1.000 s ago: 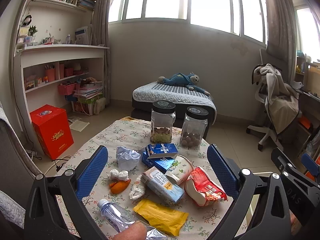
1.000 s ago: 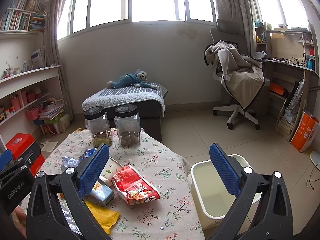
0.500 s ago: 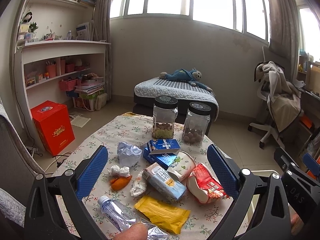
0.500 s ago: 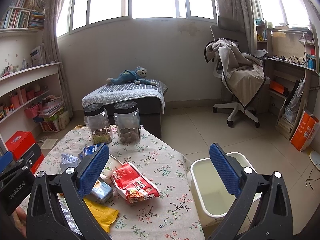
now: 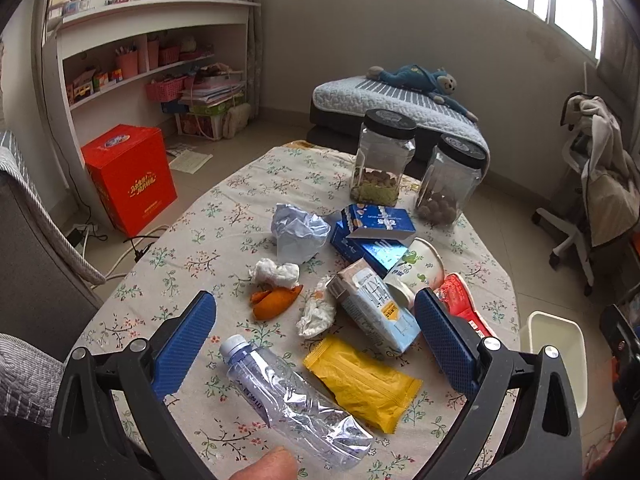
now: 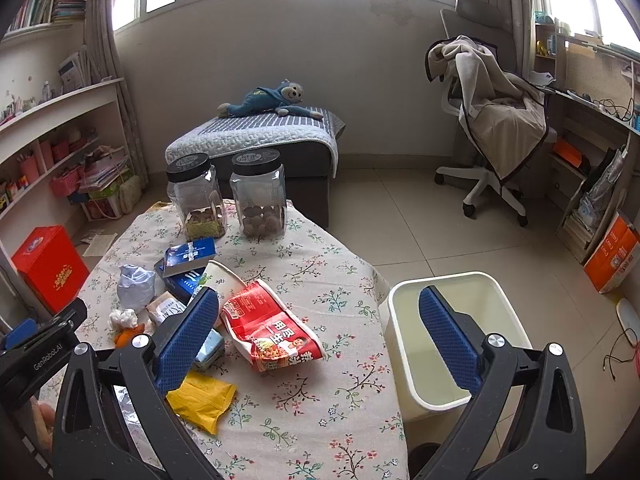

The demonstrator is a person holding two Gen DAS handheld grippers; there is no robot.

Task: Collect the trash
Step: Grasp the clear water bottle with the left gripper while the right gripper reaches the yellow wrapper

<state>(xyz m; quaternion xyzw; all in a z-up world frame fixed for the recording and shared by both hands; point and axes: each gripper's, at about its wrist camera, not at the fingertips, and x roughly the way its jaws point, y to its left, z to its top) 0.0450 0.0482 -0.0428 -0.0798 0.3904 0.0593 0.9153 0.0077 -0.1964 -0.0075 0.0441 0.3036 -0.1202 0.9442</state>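
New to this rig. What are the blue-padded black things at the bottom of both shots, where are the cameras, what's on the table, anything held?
No robot arm here: a person holds one pair of tongs in each hand, and each carries a fisheye camera looking forward along its two fingers. One picture is from the left tongs, the other from the right tongs. Both pairs are open and hold nothing.

On the floral tablecloth lies trash: a crushed plastic bottle, a yellow wrapper, a milk carton, a paper cup, a red noodle bowl, blue boxes, tissue wads and orange peel. Two lidded jars stand at the far edge. A cream bin sits on the floor beside the table.
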